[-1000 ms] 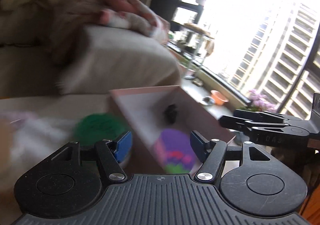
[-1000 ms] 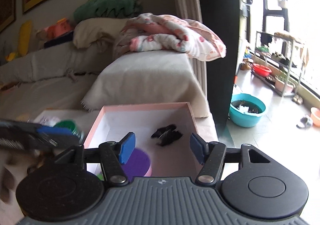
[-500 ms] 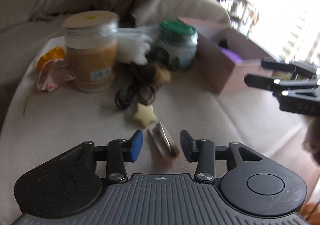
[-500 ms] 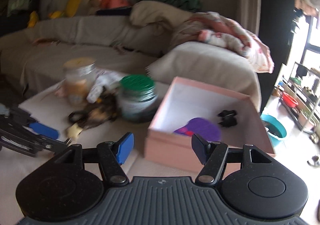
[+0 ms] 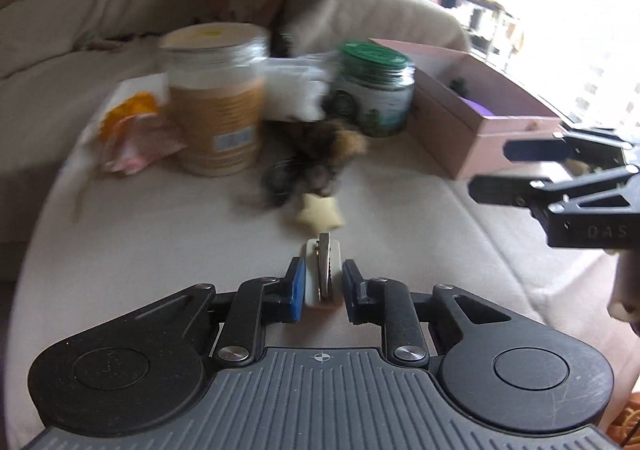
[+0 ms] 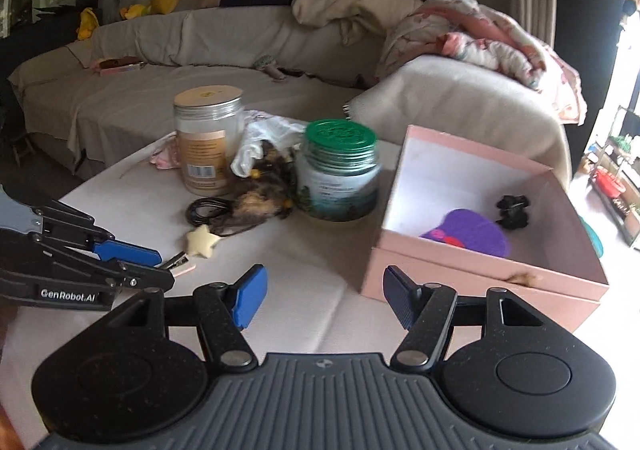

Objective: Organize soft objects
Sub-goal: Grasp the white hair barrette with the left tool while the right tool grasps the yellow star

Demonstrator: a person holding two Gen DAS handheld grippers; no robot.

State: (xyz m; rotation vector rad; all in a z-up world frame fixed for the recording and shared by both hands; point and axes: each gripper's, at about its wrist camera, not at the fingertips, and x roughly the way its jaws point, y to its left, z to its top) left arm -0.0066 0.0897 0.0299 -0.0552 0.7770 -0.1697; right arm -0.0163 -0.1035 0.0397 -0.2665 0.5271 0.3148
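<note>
Our left tool (image 5: 322, 292) has its blue pads drawn in close around a small cream hair clip with a metal spring strip (image 5: 322, 270), which lies flat on the cloth-covered table (image 5: 160, 242). One pad looks to be touching the clip's side; whether the other has made contact we cannot tell, so we judge the grasp about to close rather than firm. We take the step in hand to be picking this clip up for the open pink cardboard box (image 6: 484, 282).

Next we need to finish the squeeze, lift straight up so the thin clip does not pivot out, and carry it over the near wall of the box.

The clip looks stiff and narrow, its metal strip uppermost, pointing away from us toward a puffy cream star (image 5: 320, 212) just beyond it.

Our right tool (image 6: 320, 300) hangs empty with its jaws wide apart, in front of the box. Inside the box lie a purple flat piece (image 6: 476, 232) and a small black item (image 6: 513, 211). Left of the box stand a green-lidded jar (image 6: 338, 172) and a tan-labelled jar (image 6: 208, 140), with a brown furry bundle (image 6: 256, 202) and black hair ties (image 6: 208, 210) between them and the star.
</note>
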